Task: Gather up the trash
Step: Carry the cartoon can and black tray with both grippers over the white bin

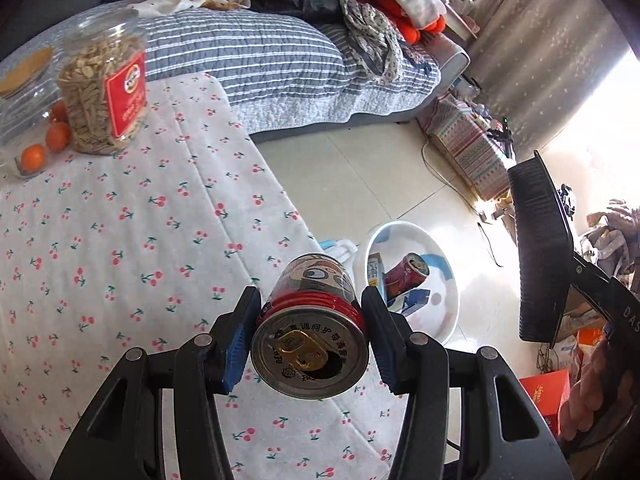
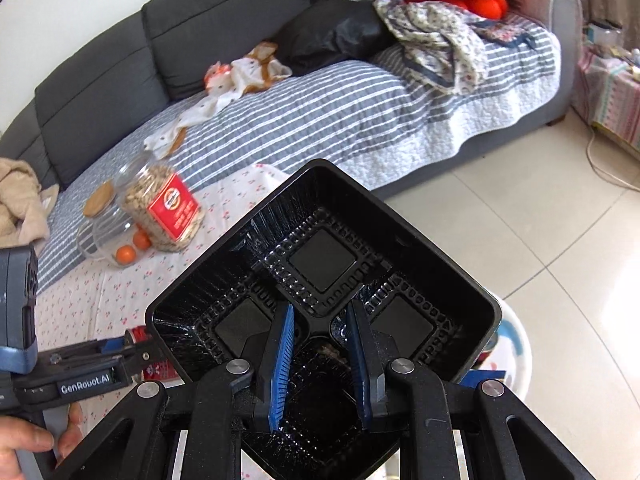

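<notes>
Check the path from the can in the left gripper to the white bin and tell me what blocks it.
Nothing visible does. The left gripper holds the can over the table edge, and the bin sits open on the floor just beyond it. The tray in the right gripper hangs off to the right.

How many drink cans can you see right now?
2. One can is held in the left tool over the table edge; a red can lies in the white bin on the floor. Others may be hidden.
</notes>
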